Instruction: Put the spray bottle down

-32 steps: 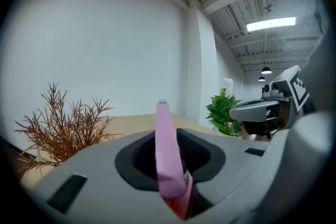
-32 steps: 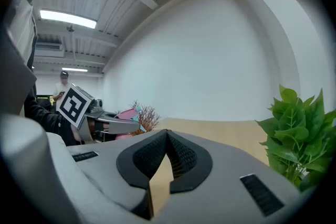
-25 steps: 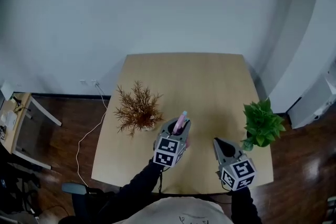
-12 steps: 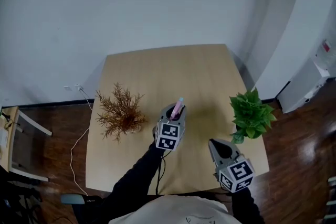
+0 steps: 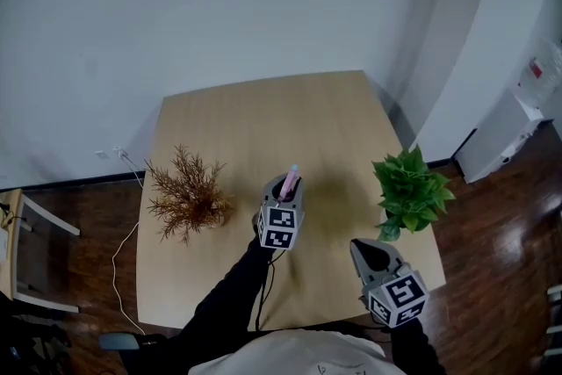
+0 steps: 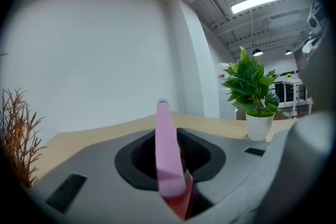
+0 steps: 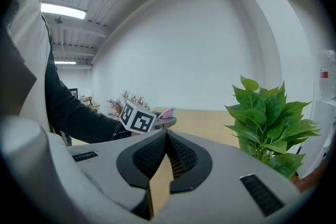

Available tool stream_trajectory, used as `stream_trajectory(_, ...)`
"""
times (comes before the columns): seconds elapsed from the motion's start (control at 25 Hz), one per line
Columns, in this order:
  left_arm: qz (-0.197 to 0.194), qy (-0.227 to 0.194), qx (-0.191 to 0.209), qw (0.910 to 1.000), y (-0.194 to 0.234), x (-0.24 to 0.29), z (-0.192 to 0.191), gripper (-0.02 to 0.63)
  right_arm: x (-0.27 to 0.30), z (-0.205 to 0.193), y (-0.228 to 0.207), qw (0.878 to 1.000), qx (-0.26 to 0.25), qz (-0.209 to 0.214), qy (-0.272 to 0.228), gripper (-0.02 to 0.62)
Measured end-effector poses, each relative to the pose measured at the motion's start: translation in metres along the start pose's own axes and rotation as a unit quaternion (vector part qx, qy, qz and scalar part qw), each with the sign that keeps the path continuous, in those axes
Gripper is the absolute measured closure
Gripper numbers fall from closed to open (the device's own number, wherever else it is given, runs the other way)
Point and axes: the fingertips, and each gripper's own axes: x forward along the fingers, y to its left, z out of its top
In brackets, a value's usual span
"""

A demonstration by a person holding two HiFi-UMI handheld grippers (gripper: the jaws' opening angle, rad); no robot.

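Observation:
A slim pink spray bottle point(image 5: 290, 179) sticks out of my left gripper point(image 5: 288, 187), which is shut on it above the middle of the wooden table point(image 5: 263, 114). In the left gripper view the pink bottle point(image 6: 166, 149) stands up between the pads of the left gripper point(image 6: 178, 181), and its lower end is hidden. My right gripper point(image 5: 363, 247) hovers near the table's front right corner. Its jaws meet with nothing between them, as the right gripper point(image 7: 166, 135) shows in its own view. From there the bottle point(image 7: 167, 112) is seen off to the left.
A dried brown plant point(image 5: 186, 198) stands at the table's left. A green potted plant point(image 5: 408, 191) in a white pot point(image 6: 260, 126) stands at the right edge, close beside my right gripper. Dark wood floor surrounds the table; a white wall lies behind it.
My left gripper has carried the bottle further in over the table and a little lower. The right gripper has shifted slightly and stays shut.

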Motion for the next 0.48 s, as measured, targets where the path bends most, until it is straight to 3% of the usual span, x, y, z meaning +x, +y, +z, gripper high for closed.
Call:
stream_trajectory(0.2, -0.014, -0.004, 0.007, 0.9999, -0.007, -0.002, -0.001, 0.487, 0.005, 0.002, 0.002, 1.0, -0.003, 0.006, -0.001, 0.615)
stream_trajectory(0.32, -0.043, -0.011, 0.001, 0.999, -0.017, -0.004, -0.001, 0.353, 0.008, 0.003, 0.007, 1.0, -0.003, 0.015, -0.004, 0.615)
stream_trajectory(0.48, -0.037, -0.011, 0.01, 0.9992, -0.013, -0.016, 0.003, 0.327, 0.011, 0.006, 0.013, 1.0, -0.004, 0.019, -0.006, 0.615)
